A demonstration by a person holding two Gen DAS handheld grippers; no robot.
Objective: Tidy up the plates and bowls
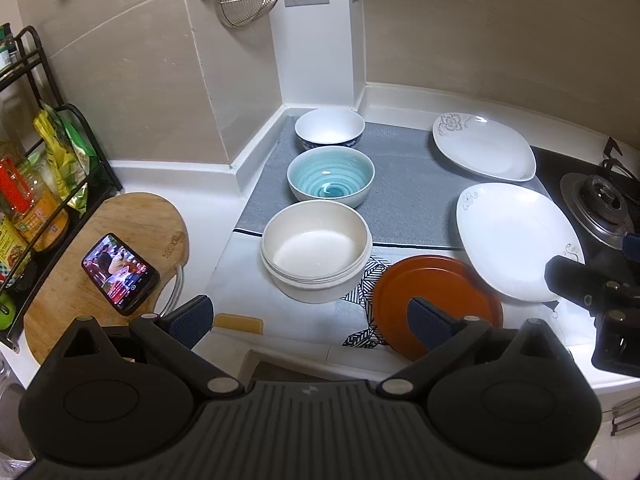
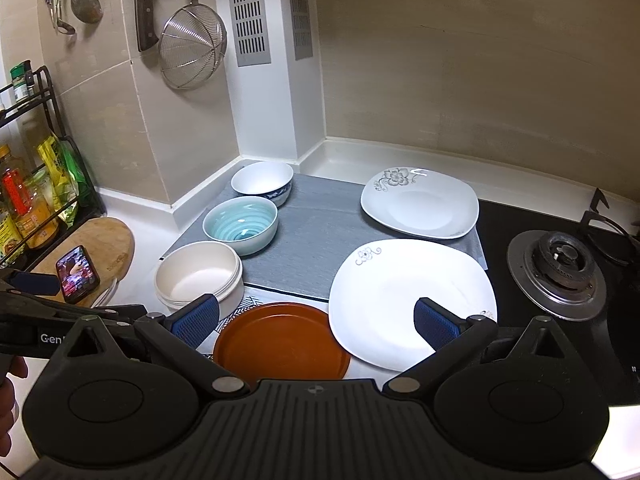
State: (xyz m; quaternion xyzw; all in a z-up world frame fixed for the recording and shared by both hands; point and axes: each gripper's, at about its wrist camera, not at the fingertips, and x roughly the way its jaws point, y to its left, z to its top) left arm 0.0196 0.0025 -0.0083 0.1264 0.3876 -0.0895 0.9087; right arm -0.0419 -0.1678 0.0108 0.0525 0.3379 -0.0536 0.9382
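- While nothing is stacked yet, the task looks barely begun: every dish lies singly on the surface [image 2: 352, 156].
- Three bowls line the left edge: white-and-blue bowl [image 1: 329, 131] in the back corner, teal bowl [image 1: 330, 179], cream bowl [image 1: 315, 251] nearest.
- Three plates: flowered plate [image 1: 482, 152] at the back, white plate [image 1: 516, 240], orange plate [image 2: 282, 342] at the front edge.
- Left gripper [image 1: 310, 318] and right gripper [image 2: 316, 318] hover, jaws spread wide, holding nothing.
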